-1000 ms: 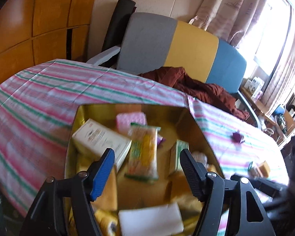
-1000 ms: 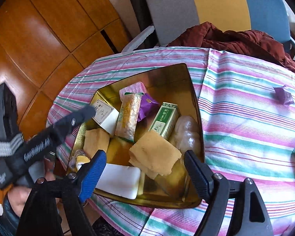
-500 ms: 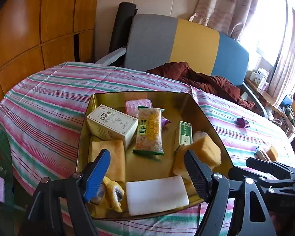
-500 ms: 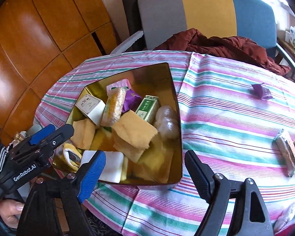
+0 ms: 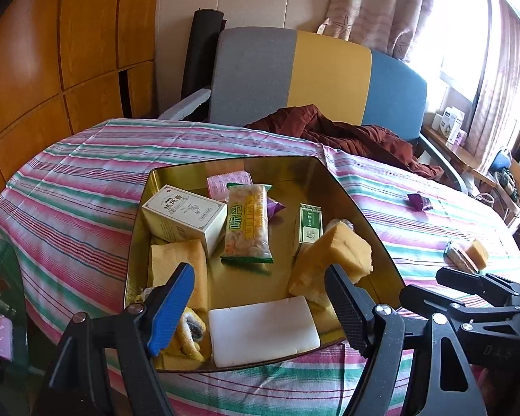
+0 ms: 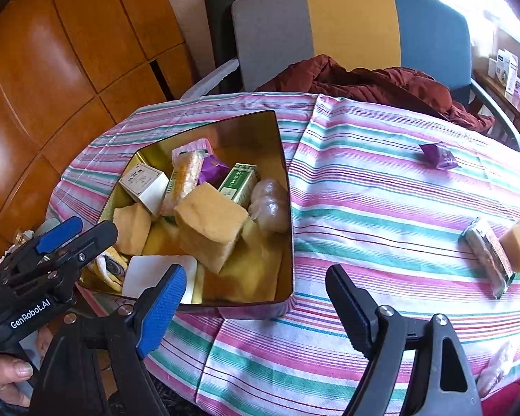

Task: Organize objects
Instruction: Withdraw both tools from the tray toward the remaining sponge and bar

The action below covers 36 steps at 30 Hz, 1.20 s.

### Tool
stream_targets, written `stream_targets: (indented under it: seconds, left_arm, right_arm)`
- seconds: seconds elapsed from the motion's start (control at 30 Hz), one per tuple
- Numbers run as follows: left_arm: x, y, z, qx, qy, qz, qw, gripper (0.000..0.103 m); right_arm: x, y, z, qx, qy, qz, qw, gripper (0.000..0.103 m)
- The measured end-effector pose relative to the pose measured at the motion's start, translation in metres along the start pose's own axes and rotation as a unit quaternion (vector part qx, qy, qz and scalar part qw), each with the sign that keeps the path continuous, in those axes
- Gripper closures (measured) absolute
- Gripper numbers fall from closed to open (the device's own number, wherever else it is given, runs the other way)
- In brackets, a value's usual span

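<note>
Left wrist view had the gold tin [image 5: 371,239] sitting right ahead of the left hand-held gripper [image 5: 260,306], stuffed with a white box [image 5: 183,220], snack pack [image 5: 248,223], green box [image 5: 310,223], yellow sponges [image 5: 332,260] and a white bar [image 5: 263,329]. Jaws were released, gripping nothing. Right hand-held gripper [image 6: 256,306] also released over the striped counter [image 6: 381,215], tin off to its left, purple packet [image 6: 438,156] and another sponge [image 6: 518,246] farther ahead on the right.

Gold tin [image 5: 371,222] on striped cloth — full: sponges, boxes, snack packet [image 5: 248,223]; purple sachet [image 6: 438,155] well apart.
</note>
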<state>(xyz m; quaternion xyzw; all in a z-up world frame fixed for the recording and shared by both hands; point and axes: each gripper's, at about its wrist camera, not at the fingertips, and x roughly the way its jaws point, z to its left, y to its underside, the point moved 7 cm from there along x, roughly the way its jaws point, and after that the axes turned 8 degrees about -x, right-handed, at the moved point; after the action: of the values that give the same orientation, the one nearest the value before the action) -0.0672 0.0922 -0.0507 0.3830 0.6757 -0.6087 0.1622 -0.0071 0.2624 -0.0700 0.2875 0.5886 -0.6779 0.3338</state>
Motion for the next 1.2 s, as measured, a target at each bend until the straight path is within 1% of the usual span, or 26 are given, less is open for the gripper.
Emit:
stream_targets:
  seconds: [0.17,0.37,0.53,0.73,0.83,0.93,0.97,1.07,1.17,1.2]
  left_arm:
    - [0.001,0.002,-0.004,0.003,0.003,0.005,1.0,0.025]
    - [0.002,0.006,-0.013,0.012,0.012,0.011,0.9998,0.025]
    - [0.002,0.008,-0.022,0.02,0.025,0.016,0.9994,0.025]
    - [0.003,0.009,-0.035,0.03,0.041,0.021,0.9985,0.025]
    - [0.003,0.009,-0.043,0.037,0.052,0.022,0.9978,0.025]
    - [0.002,0.008,-0.055,0.047,0.067,0.026,0.9963,0.025]
    - [0.002,0.008,-0.061,0.051,0.075,0.029,0.9954,0.025]
    - [0.002,0.008,-0.079,0.072,0.091,0.03,0.9928,0.025]
    - [0.003,0.011,-0.105,0.103,0.115,0.037,0.9873,0.025]
    - [0.004,0.012,-0.115,0.113,0.127,0.042,0.9846,0.025]
  right_arm:
    - [-0.003,0.003,-0.008,0.005,0.009,0.001,1.0,0.019]
    - [-0.008,0.01,-0.028,0.026,0.025,0.004,0.999,0.019]
    - [-0.016,0.02,-0.058,0.053,0.048,0.008,0.997,0.019]
    - [-0.042,0.033,-0.109,0.091,0.097,0.003,0.991,0.019]
    - [-0.064,0.04,-0.142,0.116,0.131,-0.003,0.985,0.019]
    - [-0.092,0.049,-0.182,0.139,0.179,-0.012,0.974,0.019]
    - [-0.104,0.054,-0.199,0.153,0.198,-0.014,0.968,0.019]
    - [-0.129,0.068,-0.238,0.194,0.236,-0.022,0.952,0.019]
    - [-0.141,0.084,-0.272,0.231,0.266,-0.017,0.936,0.019]
    - [-0.143,0.089,-0.282,0.245,0.27,-0.018,0.931,0.019]
